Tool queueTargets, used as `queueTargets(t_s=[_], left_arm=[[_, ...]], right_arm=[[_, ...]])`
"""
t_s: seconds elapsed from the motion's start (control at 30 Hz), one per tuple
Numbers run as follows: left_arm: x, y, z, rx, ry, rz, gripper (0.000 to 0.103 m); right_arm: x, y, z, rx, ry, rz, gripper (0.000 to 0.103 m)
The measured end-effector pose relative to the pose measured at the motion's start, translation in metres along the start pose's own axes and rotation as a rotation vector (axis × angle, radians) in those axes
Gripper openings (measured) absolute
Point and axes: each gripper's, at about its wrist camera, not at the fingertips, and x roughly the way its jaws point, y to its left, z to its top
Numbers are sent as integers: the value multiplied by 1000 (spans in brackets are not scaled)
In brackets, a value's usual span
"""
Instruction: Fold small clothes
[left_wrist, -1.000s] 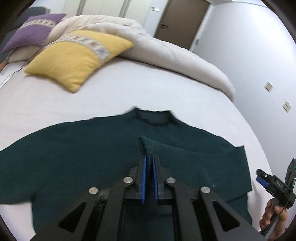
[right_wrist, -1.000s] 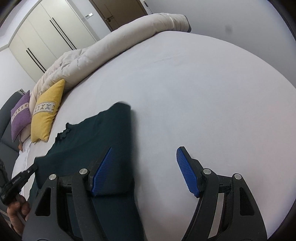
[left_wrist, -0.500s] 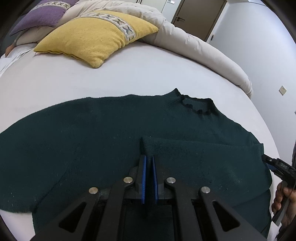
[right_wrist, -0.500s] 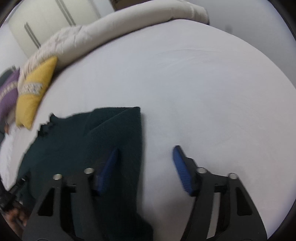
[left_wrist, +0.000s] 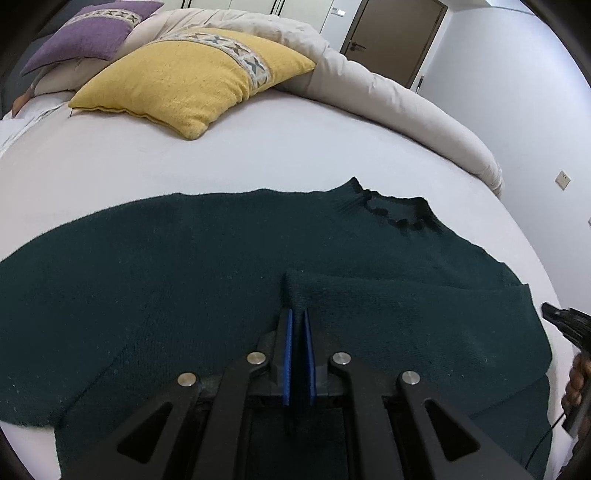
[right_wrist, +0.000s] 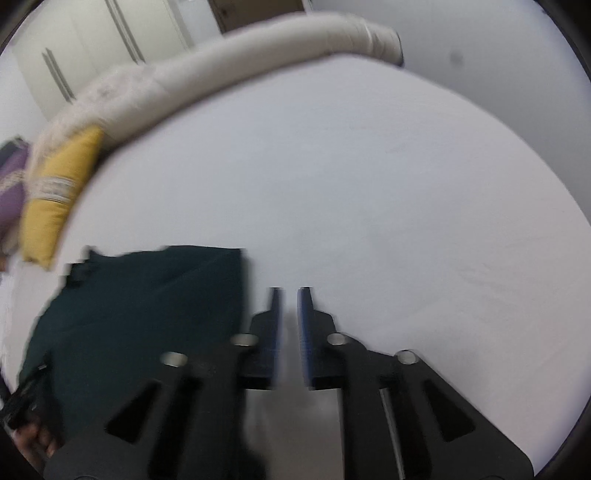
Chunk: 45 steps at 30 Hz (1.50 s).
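Observation:
A dark green knitted sweater lies spread on the white bed, collar toward the pillows. Its right sleeve is folded across the body. My left gripper is shut on the sleeve's cuff end and holds it over the sweater's middle. My right gripper is empty, its jaws nearly together, over bare sheet just right of the sweater's edge. The right wrist view is blurred.
A yellow pillow and a purple pillow lie at the bed's head, with a beige rolled duvet behind. White sheet spreads to the right. A door and wall stand beyond.
My left gripper has carried the sleeve cuff leftward over the sweater body. My right gripper has closed from wide open and shifted right, off the sweater.

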Motion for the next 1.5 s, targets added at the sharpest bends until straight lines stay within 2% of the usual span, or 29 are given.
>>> queueTargets(t_s=[0.03, 0.07, 0.1, 0.13, 0.17, 0.2, 0.23, 0.27, 0.37, 0.5, 0.6, 0.63, 0.73, 0.87, 0.93, 0.97, 1.0, 1.03, 1.1, 1.2, 1.23, 1.27, 1.33, 1.4, 1.5], left_arm=[[-1, 1, -1, -6, -2, -5, 7], [-3, 1, -2, -7, -4, -6, 7], [-4, 1, -3, -5, -4, -5, 7], [-6, 0, -3, -3, -5, -2, 7], [-7, 0, -4, -1, -6, 1, 7], [-7, -1, -4, 0, -5, 6, 7], [-7, -1, -4, 0, -3, 9, 7], [-7, -1, -4, -1, -1, 11, 7], [-12, 0, -3, -11, -9, 4, 7], [-15, 3, -2, -30, -32, -4, 7], [-1, 6, -4, -40, -24, -2, 7], [1, 6, -3, -37, -24, 0, 7], [6, 5, 0, -19, -16, 1, 8], [-2, 7, -1, -19, 3, -14, 14], [-23, 11, -5, -18, -3, -13, 19], [-34, 15, -8, -17, -17, -8, 25], [-48, 23, -12, -21, -32, 0, 32], [-67, 40, -17, -41, -50, 11, 35], [-94, 71, -24, -93, -80, 34, 49], [-143, 148, -37, -225, -136, 123, 54], [-164, 186, -44, -298, -160, 172, 57], [-175, 208, -49, -339, -173, 197, 59], [-204, 272, -65, -470, -200, 279, 59], [-225, 319, -80, -581, -221, 337, 59], [-239, 364, -96, -684, -231, 393, 62]], right_arm=[[-13, 3, -7, -6, -23, 26, 59], [-23, 7, -14, -17, -51, 44, 80], [-31, 15, -22, -63, -67, 57, 80], [-32, 22, -27, -107, -45, 55, 77], [-28, 30, -33, -143, -4, 53, 65], [-20, 37, -38, -174, 53, 49, 44], [-7, 42, -44, -202, 124, 29, 34], [0, 43, -51, -206, 147, 25, 27], [-5, 39, -49, -146, 112, 45, 7], [-22, 43, -49, -131, 43, 38, 5], [2, 31, -55, -109, 77, 20, 5], [7, 29, -60, -124, 61, 17, 5], [1, 33, -63, -129, 49, -8, 6], [1, 33, -60, -141, 51, -2, 8], [-12, 32, -56, -92, 51, -16, 27], [-25, 29, -56, -41, 38, -9, 45], [-36, 19, -57, -13, 12, 15, 54], [-52, 19, -58, -2, -30, 35, 55], [-77, 32, -65, -55, -84, 38, 60], [-94, 56, -78, -125, -75, 96, 60], [-98, 64, -84, -140, -63, 122, 60], [-102, 73, -90, -150, -55, 147, 60], [-106, 86, -99, -156, -40, 186, 60], [-109, 97, -108, -144, -14, 230, 60], [-112, 118, -122, -160, 4, 253, 60]])
